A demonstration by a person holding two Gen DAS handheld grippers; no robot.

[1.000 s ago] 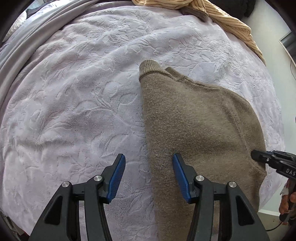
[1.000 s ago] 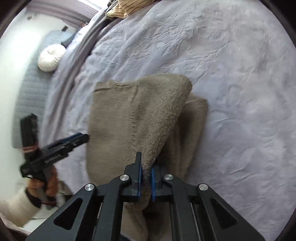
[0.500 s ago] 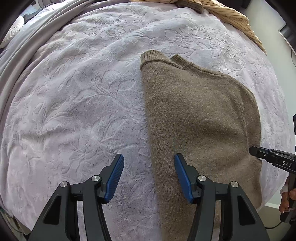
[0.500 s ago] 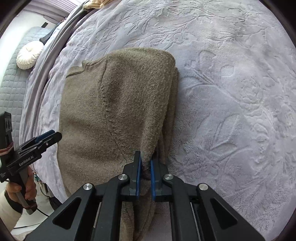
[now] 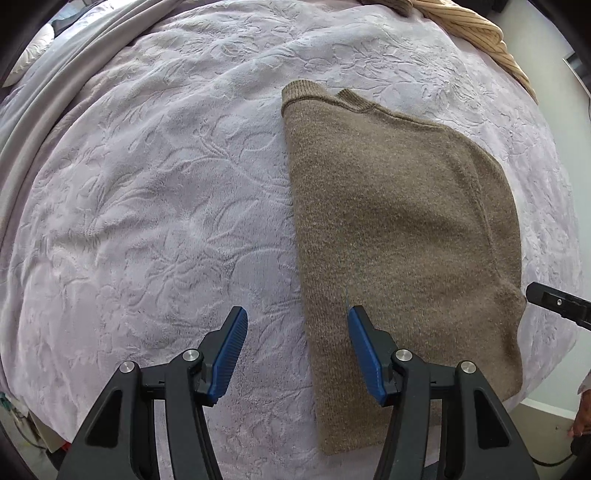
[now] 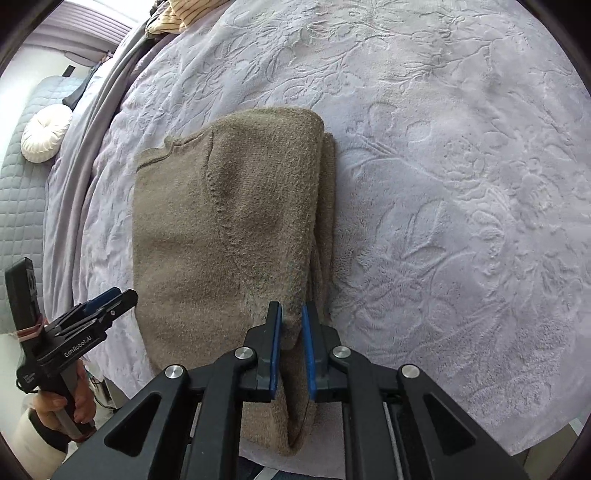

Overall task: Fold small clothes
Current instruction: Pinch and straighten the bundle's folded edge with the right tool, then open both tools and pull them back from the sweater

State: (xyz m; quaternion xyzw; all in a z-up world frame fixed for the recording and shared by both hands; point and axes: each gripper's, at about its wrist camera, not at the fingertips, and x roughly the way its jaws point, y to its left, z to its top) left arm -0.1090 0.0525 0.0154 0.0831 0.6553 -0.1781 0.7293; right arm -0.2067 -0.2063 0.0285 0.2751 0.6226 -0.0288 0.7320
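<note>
On the bed, a lavender plush blanket (image 5: 155,206) embossed with leaves and vines carries the brown knit sweater (image 5: 399,229), which lies folded lengthwise into a long slab with a straight fold edge and a ribbed collar at its far end. Just beside that fold edge, near the sweater's near end, the left hand-held gripper (image 5: 293,347) hovers with its ridged blue pads spread wide, holding nothing; one pad is over the knit, the other over the blanket. At the sweater's opposite long side, where fuzzy layers stack in a rounded roll, the right hand-held gripper (image 6: 291,347) has its blue pads slightly parted around the sweater's folded edge (image 6: 295,317); whether they pinch it I cannot tell. Beyond the sweater's collar lies a tan striped cloth (image 5: 476,33). A round white tufted cushion (image 6: 44,133) sits well away from the sweater against quilted grey padding.
</note>
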